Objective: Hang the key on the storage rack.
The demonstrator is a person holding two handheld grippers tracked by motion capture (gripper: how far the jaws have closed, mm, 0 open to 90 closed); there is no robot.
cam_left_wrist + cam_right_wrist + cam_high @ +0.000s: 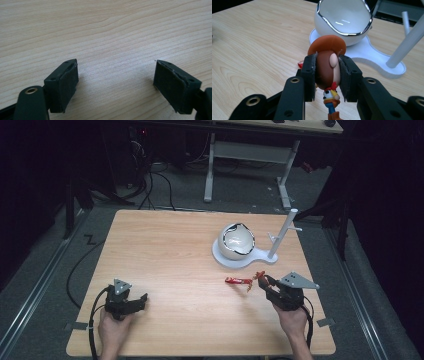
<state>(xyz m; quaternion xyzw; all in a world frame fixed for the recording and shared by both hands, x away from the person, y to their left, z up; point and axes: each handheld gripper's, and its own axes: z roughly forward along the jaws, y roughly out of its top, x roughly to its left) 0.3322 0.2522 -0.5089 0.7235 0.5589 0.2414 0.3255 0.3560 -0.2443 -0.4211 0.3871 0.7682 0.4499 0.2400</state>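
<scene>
A: Dark room, grey floor, cables trailing behind; a light wooden bench (170, 250) sits in the middle. What stands on it?

B: One landmark: a white egg-shaped pod (237, 240) with a shiny rim, on a flat white base with a slanted white post (282, 234) rising from the same base. Pod opening faces the person's side.

A: Right tongs?

B: Right tongs (264, 282), held in the person's right hand (292, 320), are on the near side of the pod, a little toward the post side, near the base but apart from it. Jaws are pinched on a small cowboy doll (329, 72). In the right gripper view the pads press either side of its brown-haired head; the orange-brown hat sticks up above the jaws, and the red neckerchief, yellow shirt and blue legs hang below them.

A: Is the doll on the bench or off it?

B: Cannot tell; the feet run out of the bottom of the view. The pod shows straight beyond the hat.

A: Anything else close by?

B: A small red piece (238, 281) lies flat on the bench, on the near side of the pod, just beside the tips of the right tongs.

A: Left tongs?

B: Left tongs (142, 298), in the left hand (114, 329), are well away from the pod, toward the near corner on the far side from the post. Jaws spread wide, low over bare wood, nothing between them.
</scene>
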